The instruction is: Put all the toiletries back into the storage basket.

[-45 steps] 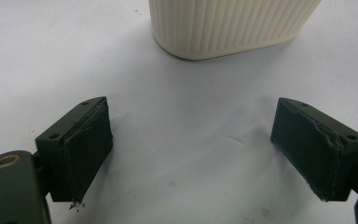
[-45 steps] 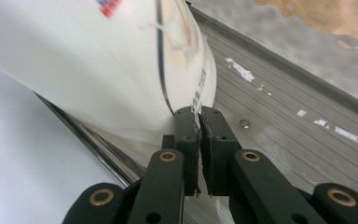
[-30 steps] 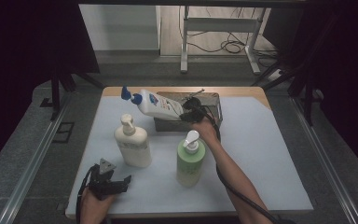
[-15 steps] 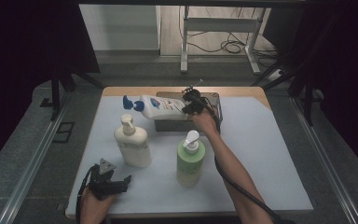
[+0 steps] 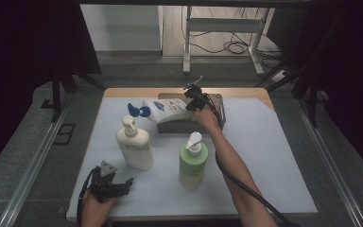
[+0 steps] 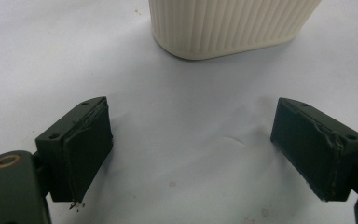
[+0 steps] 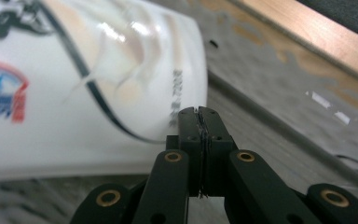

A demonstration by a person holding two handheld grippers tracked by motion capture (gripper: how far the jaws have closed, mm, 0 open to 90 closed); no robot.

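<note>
White plastic bottle, blue pump cap, lies on the grey box at bench twelve o'clock; likely light, slick, best gripped mid-body. Right gripper clenched empty beside its base; left gripper released.

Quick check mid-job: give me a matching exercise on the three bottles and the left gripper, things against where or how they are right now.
1 white bottle with blue pump
2 cream pump bottle
3 green pump bottle
4 left gripper

a upright, near middle
b open, resting on the table
c lying on the dark box
d upright, nearest the left gripper

Pairs: 1-c, 2-d, 3-a, 4-b
</note>
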